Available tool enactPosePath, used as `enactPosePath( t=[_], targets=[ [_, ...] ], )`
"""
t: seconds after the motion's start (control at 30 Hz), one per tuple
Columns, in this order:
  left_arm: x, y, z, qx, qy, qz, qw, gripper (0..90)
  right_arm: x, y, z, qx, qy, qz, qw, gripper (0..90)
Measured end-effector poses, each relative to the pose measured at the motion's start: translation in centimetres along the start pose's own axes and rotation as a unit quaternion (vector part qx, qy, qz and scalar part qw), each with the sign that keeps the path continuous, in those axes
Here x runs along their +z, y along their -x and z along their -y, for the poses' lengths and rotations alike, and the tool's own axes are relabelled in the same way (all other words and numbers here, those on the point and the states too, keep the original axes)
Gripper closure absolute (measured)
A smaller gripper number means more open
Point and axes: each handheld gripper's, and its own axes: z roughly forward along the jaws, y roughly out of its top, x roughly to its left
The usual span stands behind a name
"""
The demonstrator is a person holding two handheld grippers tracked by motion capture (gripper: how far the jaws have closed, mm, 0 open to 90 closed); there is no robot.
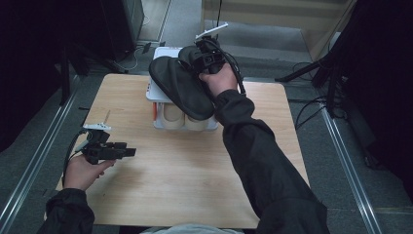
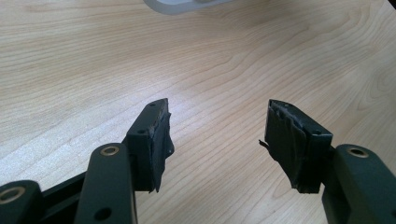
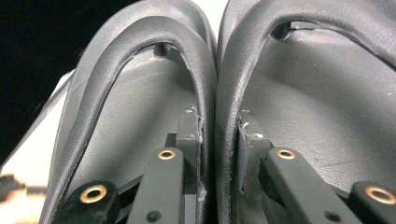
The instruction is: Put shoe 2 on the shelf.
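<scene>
Right now the right claw (image 1: 203,58) is clamped on the inner straps of both sandals (image 1: 182,85), holding the pair together in the air above the white bin (image 1: 157,92) at the surface's (image 1: 195,165) far edge. Left claw (image 2: 217,135) sits wide open w/ nothing in it, low over bare wood. Best move, imo: keep the squeeze firm & pair level, so neither strap slips.

A pale, square wooden table (image 1: 185,170) with a light grain stands on a grey floor (image 1: 350,195); toward its far edge rests a white plastic storage bin (image 1: 157,95), with two cream-coloured rolls (image 1: 171,117) seen through its near wall; the near half is bare wood.
</scene>
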Motion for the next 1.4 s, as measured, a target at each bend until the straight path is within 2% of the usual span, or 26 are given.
enactPosePath(
  t=[0.1, 0.2, 0.23, 0.37, 0.57, 0.63, 0.7, 0.87, 0.93, 1.0, 1.07, 1.13, 1.3, 1.4],
  targets=[
    [0.1, 0.0, -0.1, 0.001, 0.002, 0.002, 1.0, 40.8, 1.0, 0.0, -0.6, 0.053, 0.011, 0.022, 0.9983, 75.9],
    [0.2, -0.1, -0.2, 0.001, 0.003, 0.003, 1.0, 40.8, 1.9, -0.1, -1.0, 0.087, 0.022, 0.044, 0.995, 75.9],
    [0.2, -0.1, -0.2, 0.002, 0.002, 0.003, 1.0, 40.8, 2.3, -0.2, -1.2, 0.101, 0.029, 0.057, 0.9928, 75.8],
    [0.5, 0.0, -0.4, 0.005, 0.001, 0.006, 1.0, 40.8, 3.5, -0.4, -1.7, 0.146, 0.052, 0.086, 0.9841, 75.7],
    [0.7, 0.0, -0.7, 0.011, -0.005, 0.011, 0.9999, 40.8, 4.7, -1.2, -2.6, 0.185, 0.07, 0.128, 0.9719, 75.7],
    [0.8, 0.1, -0.7, 0.011, -0.005, 0.012, 0.9999, 40.7, 4.9, -1.4, -2.8, 0.198, 0.077, 0.131, 0.9682, 75.5],
    [0.9, 0.2, -0.7, 0.012, -0.006, 0.013, 0.9998, 40.8, 5.1, -1.4, -3.0, 0.202, 0.078, 0.137, 0.9666, 75.5],
    [1.0, 0.3, -0.8, 0.015, -0.007, 0.016, 0.9997, 40.7, 5.5, -1.2, -3.6, 0.206, 0.081, 0.145, 0.9644, 75.0],
    [1.0, 0.2, -0.7, 0.015, -0.008, 0.016, 0.9997, 40.7, 5.6, -1.2, -3.6, 0.205, 0.081, 0.145, 0.9646, 74.3],
    [1.0, 0.2, -0.7, 0.014, -0.01, 0.015, 0.9997, 40.7, 5.6, -1.2, -3.6, 0.196, 0.081, 0.145, 0.9665, 70.9],
    [1.0, 0.1, -0.7, 0.014, -0.009, 0.015, 0.9997, 40.7, 5.6, -1.3, -3.6, 0.19, 0.081, 0.135, 0.969, 64.4],
    [1.0, 0.2, -0.8, 0.015, -0.009, 0.014, 0.9997, 40.7, 5.5, -1.3, -3.5, 0.194, 0.084, 0.126, 0.9693, 60.0],
    [1.1, 0.2, -0.8, 0.014, -0.01, 0.013, 0.9998, 40.7, 5.0, -1.5, -3.4, 0.178, 0.087, 0.121, 0.9728, 55.6],
    [1.0, 0.1, -1.0, 0.009, -0.006, 0.011, 0.9999, 40.5, 4.5, -1.1, -3.3, 0.179, 0.082, 0.096, 0.9756, 51.2]
  ],
)
